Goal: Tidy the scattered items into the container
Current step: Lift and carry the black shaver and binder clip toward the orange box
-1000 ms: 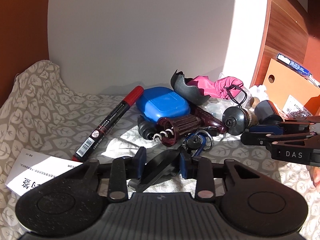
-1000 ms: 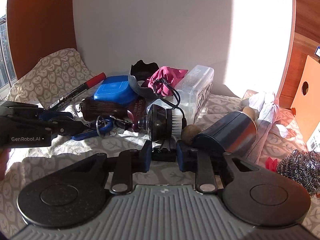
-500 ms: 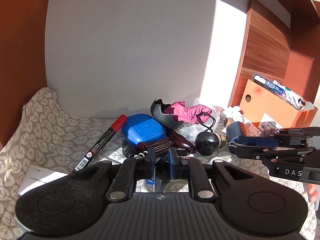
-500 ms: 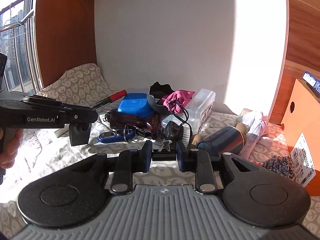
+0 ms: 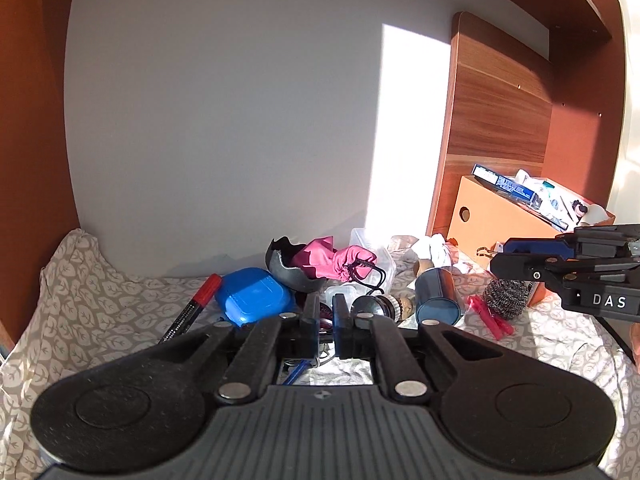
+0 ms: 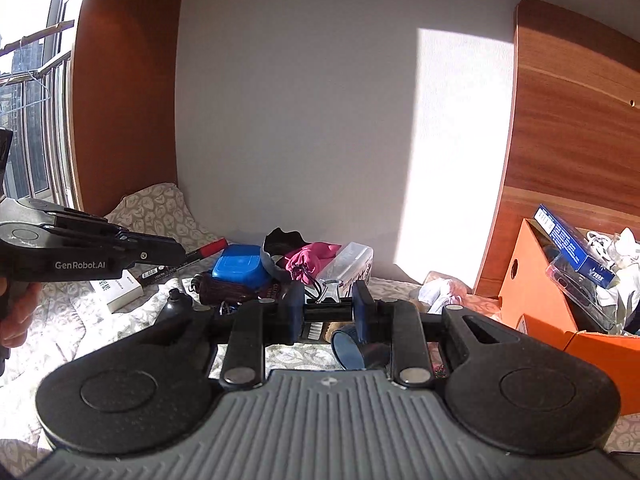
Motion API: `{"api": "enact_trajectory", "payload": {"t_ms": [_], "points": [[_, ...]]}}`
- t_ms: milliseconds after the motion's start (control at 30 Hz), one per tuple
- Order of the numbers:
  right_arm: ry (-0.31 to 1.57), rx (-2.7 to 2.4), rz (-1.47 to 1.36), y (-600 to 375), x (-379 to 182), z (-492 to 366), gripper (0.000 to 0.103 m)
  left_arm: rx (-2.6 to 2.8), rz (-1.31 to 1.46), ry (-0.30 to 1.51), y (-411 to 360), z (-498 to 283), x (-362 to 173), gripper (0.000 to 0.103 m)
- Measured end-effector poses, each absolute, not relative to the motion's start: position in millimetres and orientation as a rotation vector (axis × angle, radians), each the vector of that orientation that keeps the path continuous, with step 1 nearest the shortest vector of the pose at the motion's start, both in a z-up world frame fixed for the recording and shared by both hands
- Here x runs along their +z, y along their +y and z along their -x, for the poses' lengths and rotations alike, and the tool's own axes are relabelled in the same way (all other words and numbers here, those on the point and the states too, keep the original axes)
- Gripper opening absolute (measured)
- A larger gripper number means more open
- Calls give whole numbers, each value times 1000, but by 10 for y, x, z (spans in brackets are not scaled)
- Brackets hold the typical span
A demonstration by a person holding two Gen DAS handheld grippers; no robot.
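Since a second ago both grippers are lifted off the cloth (image 6: pixel 152 208). The binder clip (image 6: pixel 331 290) is pinched by the right gripper (image 6: pixel 328 307), ready for the orange box (image 6: pixel 536 300) at far right. The left gripper (image 5: pixel 324 320) is seen with jaws pressed together, but whether they hold anything cannot be told.

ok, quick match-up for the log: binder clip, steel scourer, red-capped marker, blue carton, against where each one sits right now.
Things:
1. binder clip
2. steel scourer
3. red-capped marker
4. blue carton

Places:
A. on top of the orange box
B. clamped in the right tongs
C. on the leaf-print cloth, left of the blue case
D. on the cloth, beside the red peg

Pairs: 1-B, 2-D, 3-C, 4-A
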State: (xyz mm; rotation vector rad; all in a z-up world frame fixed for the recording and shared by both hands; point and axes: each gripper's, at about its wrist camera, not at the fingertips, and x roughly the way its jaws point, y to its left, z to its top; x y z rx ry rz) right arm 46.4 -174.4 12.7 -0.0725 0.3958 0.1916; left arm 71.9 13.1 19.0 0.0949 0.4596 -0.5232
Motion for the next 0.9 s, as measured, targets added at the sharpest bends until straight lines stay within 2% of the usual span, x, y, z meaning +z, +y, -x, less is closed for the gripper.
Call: {"api": "enact_trajectory", "payload": {"t_ms": [67, 100, 133, 233, 367, 400, 467, 500, 533, 700, 900], "points": [[402, 197, 61, -1751, 86, -462, 26, -507, -102, 503, 186, -746, 54, 26], [406, 201, 57, -1747, 63, -465, 26, -493, -101, 517, 201, -756, -9, 48], [410, 205, 52, -1741, 40, -472, 26, -467, -100, 526, 218, -764, -95, 60], [428, 220, 39, -1699, -38, -513, 26, -417, -105, 548, 221, -821, -249, 63], [440, 237, 34, -1633, -73, -539, 26, -375, -86, 607, 207, -1003, -413, 63], [439, 240, 35, -1620, -72, -536, 26, -371, -84, 618, 201, -1035, -444, 61], [439, 244, 39, -1599, -67, -530, 26, -346, -62, 633, 241, -1080, -486, 49], [439, 245, 41, -1592, -67, -530, 26, -348, -46, 632, 272, -1092, -478, 31], [439, 249, 43, -1589, -67, -532, 26, -352, -30, 635, 305, -1107, -470, 29], [436, 258, 42, -1566, -64, -548, 26, -340, -32, 621, 379, -988, -397, 29], [409, 251, 52, -1590, 26, -491, 26, -404, -49, 510, 260, -742, 53, 29]]}}
